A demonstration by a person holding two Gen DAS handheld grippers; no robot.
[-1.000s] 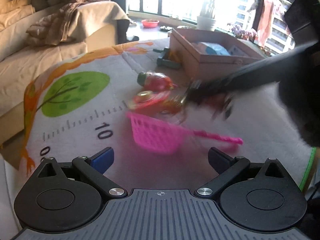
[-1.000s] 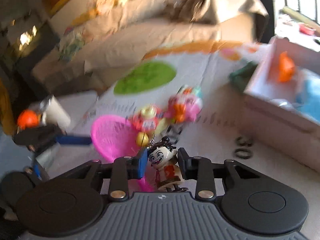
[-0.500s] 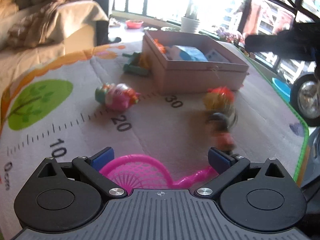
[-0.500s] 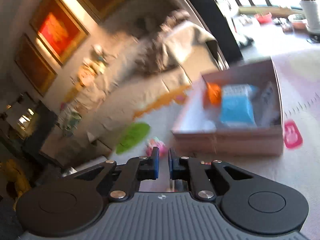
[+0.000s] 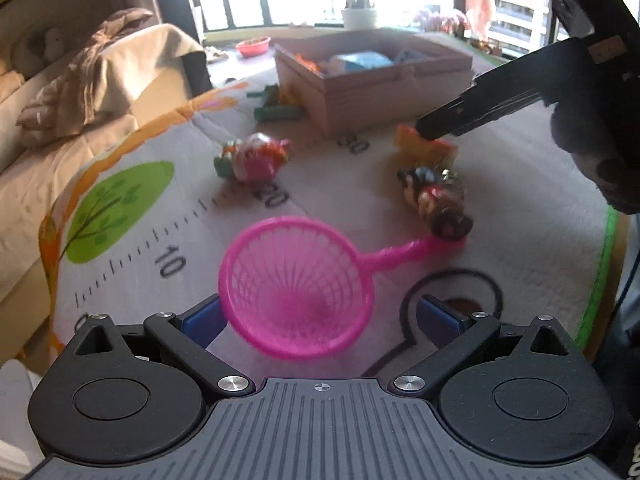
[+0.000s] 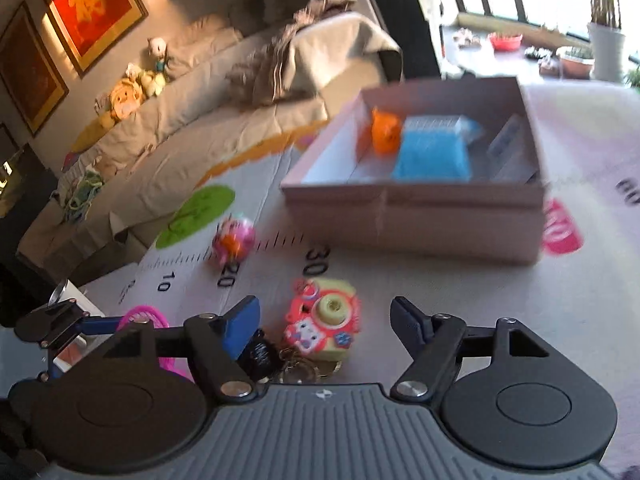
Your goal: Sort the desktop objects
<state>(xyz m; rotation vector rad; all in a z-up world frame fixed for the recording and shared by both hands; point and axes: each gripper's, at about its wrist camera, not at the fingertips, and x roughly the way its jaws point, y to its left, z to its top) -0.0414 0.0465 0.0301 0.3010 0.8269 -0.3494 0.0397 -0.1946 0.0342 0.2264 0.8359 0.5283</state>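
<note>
A pink net scoop lies on the play mat, its hoop between the fingers of my open left gripper. A doll keychain lies at the scoop's handle end. A red and yellow toy camera sits on the mat between the fingers of my open right gripper, which shows as a dark arm in the left wrist view. A round pink toy lies further off. The pink cardboard box holds an orange toy and a blue pack.
A green toy lies by the box's left side. The mat's green edge runs on the right. A sofa with blankets stands on the left. Plant pots stand by the window.
The right gripper held the doll keychain, then opened; the doll now lies on the mat by the scoop's handle. The right gripper has come down over the toy camera. The left gripper pulled back from the scoop.
</note>
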